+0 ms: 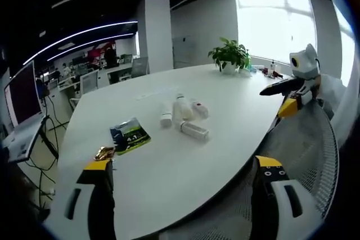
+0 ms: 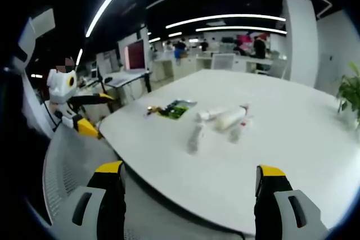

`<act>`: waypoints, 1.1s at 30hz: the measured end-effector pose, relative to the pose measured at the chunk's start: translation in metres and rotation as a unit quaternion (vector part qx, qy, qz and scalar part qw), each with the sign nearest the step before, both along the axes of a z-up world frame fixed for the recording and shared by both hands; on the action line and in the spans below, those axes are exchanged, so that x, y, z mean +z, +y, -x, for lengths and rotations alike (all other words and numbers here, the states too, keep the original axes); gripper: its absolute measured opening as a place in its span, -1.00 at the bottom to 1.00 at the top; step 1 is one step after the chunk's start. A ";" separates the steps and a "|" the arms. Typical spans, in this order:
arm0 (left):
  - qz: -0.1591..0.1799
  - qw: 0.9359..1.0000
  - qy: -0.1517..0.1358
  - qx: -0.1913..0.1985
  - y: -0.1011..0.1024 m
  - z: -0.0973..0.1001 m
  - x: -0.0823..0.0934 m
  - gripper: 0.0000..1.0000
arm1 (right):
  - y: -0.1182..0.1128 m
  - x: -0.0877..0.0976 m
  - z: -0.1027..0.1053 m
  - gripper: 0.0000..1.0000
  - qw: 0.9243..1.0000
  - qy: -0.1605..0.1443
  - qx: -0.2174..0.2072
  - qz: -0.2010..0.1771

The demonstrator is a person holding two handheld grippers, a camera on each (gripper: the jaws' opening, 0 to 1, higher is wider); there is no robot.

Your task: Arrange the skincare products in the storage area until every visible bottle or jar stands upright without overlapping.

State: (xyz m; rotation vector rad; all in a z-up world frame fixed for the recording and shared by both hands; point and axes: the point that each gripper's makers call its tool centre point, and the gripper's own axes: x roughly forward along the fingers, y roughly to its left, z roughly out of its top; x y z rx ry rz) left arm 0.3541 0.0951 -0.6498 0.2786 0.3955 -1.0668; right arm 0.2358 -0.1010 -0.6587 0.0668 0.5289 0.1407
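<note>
Several white skincare bottles lie on their sides in a loose cluster on the white table (image 1: 169,184): a larger one (image 1: 181,107), a small one (image 1: 166,116), one with a pink label (image 1: 200,108) and a tube-like one (image 1: 194,131). In the right gripper view the same cluster (image 2: 222,122) lies mid-table. My left gripper (image 1: 185,181) hovers open over the near table edge, well short of the bottles. My right gripper (image 2: 191,186) is open too, held back over the table rim. Each gripper also appears in the other's view, the right gripper (image 1: 279,100) and the left gripper (image 2: 97,113), both off the table.
A dark green packet (image 1: 129,136) and a small gold wrapper (image 1: 104,153) lie left of the bottles. A potted plant (image 1: 229,54) stands at the far end. A grey mesh chair back (image 1: 306,139) stands against the table edge between the grippers. Desks and monitors fill the office behind.
</note>
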 end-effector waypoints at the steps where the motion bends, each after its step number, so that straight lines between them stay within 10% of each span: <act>1: 0.000 1.000 -0.001 -0.001 0.000 0.000 0.000 0.98 | 0.000 0.000 0.000 0.99 1.000 0.000 0.000 0.000; 23: -0.004 1.000 0.005 -0.005 0.006 -0.007 0.006 0.98 | -0.004 0.006 -0.001 0.99 1.000 0.010 -0.001 0.010; 33: -0.004 1.000 -0.005 0.001 -0.002 -0.029 0.014 0.98 | -0.018 0.026 -0.037 0.99 0.999 -0.012 0.019 0.034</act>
